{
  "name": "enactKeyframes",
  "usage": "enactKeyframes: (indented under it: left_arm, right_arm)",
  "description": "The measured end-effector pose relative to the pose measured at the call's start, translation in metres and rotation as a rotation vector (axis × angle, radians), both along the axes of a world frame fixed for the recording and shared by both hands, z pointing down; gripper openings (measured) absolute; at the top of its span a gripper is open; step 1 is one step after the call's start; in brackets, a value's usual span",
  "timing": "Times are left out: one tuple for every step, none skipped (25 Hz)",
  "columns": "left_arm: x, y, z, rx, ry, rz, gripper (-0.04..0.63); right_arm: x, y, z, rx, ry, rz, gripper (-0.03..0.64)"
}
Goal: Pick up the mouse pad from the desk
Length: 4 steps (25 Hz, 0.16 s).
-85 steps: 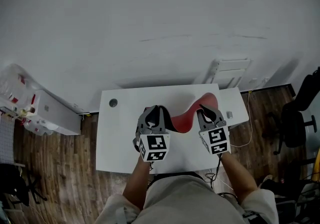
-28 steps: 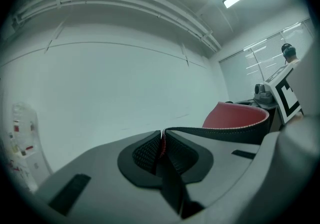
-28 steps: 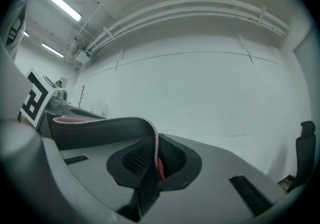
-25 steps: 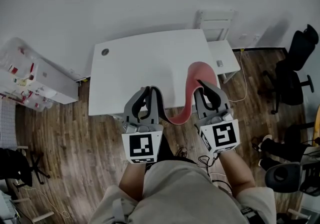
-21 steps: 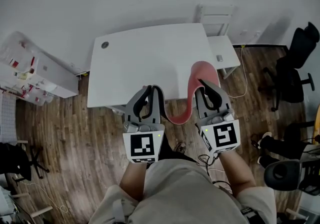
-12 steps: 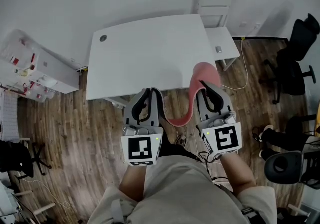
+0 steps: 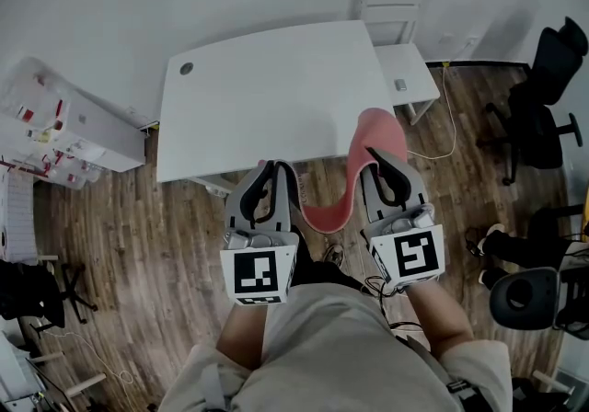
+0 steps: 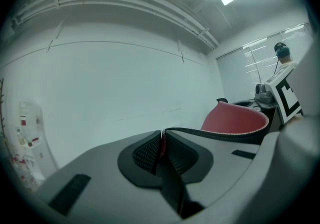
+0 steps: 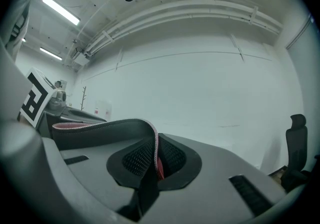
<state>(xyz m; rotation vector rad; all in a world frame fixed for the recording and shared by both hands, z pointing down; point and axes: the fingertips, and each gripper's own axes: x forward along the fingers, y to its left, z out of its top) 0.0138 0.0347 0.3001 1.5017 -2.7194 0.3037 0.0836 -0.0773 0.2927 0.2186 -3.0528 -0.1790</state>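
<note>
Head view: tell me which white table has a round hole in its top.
The large white desk: a dark round hole sits near its far left corner. The small side table beside it bears only a small grey object.

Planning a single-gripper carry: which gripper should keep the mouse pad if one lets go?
Right, probably. Both the left gripper and right gripper are shut on the mouse pad, but most of it curls up by the right one; only a sagging strip reaches the left.
</note>
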Motion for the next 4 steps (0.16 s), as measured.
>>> enactKeyframes:
  left_arm:
    - [-0.0002, 0.0001, -0.0006, 0.000, 0.003, -0.003, 0.037]
    - [-0.0002, 0.0004, -0.0013, -0.001, 0.012, -0.009, 0.037]
    - [-0.0001, 0.0008, -0.0019, -0.002, 0.027, -0.018, 0.037]
    - [0.0000, 0.0012, -0.0026, -0.003, 0.044, -0.028, 0.037]
  right_arm:
    - [-0.0002, 0.0000, 0.0000, 0.002, 0.000, 0.001, 0.052]
    - [-0.0005, 0.0002, 0.0002, 0.005, 0.001, 0.002, 0.052]
    - [-0.0008, 0.0003, 0.0004, 0.008, 0.003, 0.003, 0.052]
    - [-0.0011, 0.0004, 0.0007, 0.011, 0.005, 0.004, 0.052]
